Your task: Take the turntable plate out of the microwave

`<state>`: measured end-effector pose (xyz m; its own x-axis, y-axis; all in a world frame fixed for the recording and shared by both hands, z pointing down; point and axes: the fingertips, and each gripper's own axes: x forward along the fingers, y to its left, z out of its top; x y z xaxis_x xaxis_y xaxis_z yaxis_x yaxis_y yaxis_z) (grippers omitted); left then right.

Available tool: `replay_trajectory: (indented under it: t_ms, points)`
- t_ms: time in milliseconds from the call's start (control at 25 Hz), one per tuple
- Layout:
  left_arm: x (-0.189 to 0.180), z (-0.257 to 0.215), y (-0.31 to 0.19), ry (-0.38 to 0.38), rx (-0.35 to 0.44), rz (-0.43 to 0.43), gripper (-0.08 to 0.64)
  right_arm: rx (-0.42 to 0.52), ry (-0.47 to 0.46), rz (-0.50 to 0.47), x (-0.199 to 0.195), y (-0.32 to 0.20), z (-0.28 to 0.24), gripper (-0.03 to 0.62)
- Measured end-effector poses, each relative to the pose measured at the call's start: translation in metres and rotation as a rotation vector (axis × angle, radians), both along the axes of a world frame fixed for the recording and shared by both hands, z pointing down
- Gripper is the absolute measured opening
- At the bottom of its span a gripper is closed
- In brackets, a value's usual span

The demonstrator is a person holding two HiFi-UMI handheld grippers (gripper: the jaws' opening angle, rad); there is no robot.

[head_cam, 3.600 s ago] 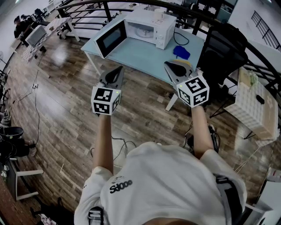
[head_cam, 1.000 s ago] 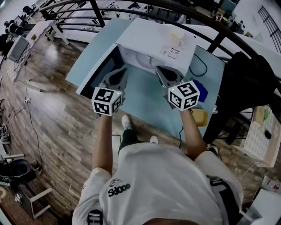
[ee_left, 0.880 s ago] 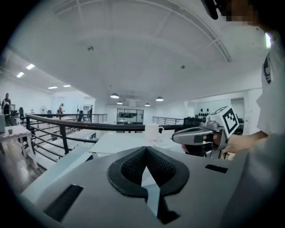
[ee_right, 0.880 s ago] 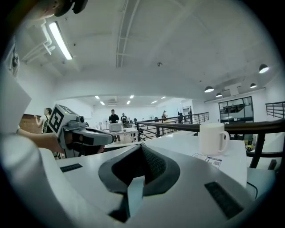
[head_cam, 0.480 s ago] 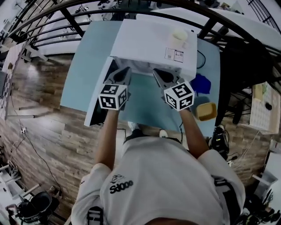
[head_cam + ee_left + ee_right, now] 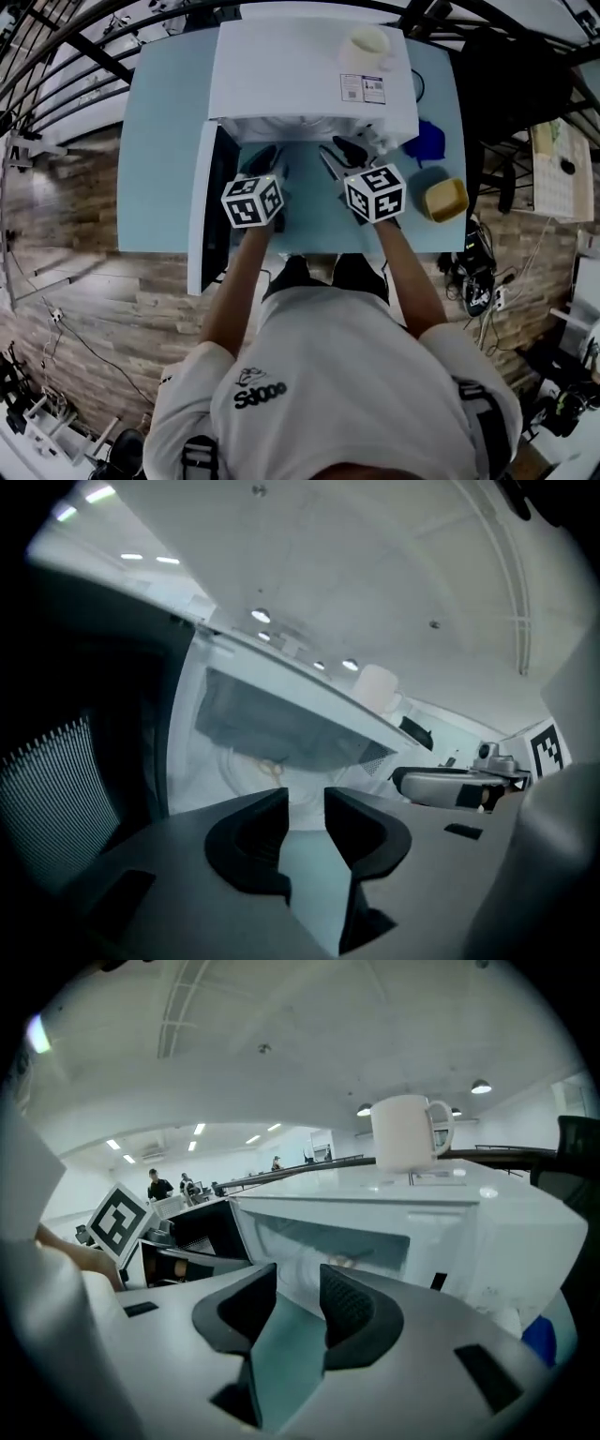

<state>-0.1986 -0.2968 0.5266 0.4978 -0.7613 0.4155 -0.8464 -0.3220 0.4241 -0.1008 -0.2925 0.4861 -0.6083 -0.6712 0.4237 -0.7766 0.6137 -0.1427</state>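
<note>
The white microwave [image 6: 309, 75] stands on a light blue table [image 6: 159, 141] with its door [image 6: 211, 211] swung open to the left. The round glass turntable plate [image 6: 239, 761] lies on the cavity floor, and it also shows dimly in the right gripper view [image 6: 342, 1263]. My left gripper [image 6: 267, 157] [image 6: 306, 803] and right gripper [image 6: 330, 152] [image 6: 298, 1283] hover side by side just in front of the opening, pointing into it. Both pairs of jaws are opening, with a narrow gap and nothing between them. From the head view the cavity's inside is hidden under the microwave's top.
A white mug [image 6: 367, 45] sits on top of the microwave. Right of the microwave lie a blue cloth [image 6: 429, 141] and a yellow bowl [image 6: 444, 199]. The open door walls off the left side. Black railings run behind the table.
The person has come up to the table and now looks straight down on the microwave. Both grippers have dropped lower and sit closer to the opening.
</note>
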Motion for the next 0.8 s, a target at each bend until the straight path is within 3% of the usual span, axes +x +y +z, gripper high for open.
replay_trajectory:
  t_ms: [120, 320, 800]
  points:
    - [0.004, 0.029, -0.005, 0.074, -0.059, -0.032, 0.158, -0.035, 0.002, -0.007, -0.002, -0.003, 0.025, 0.144]
    - [0.006, 0.052, -0.036, 0.203, -0.080, -0.115, 0.203, -0.055, 0.031, -0.073, -0.008, -0.020, 0.058, 0.163]
    - [-0.010, 0.092, -0.086, 0.237, -0.181, -0.336, 0.253, -0.166, -0.053, -0.074, -0.006, -0.040, 0.103, 0.163]
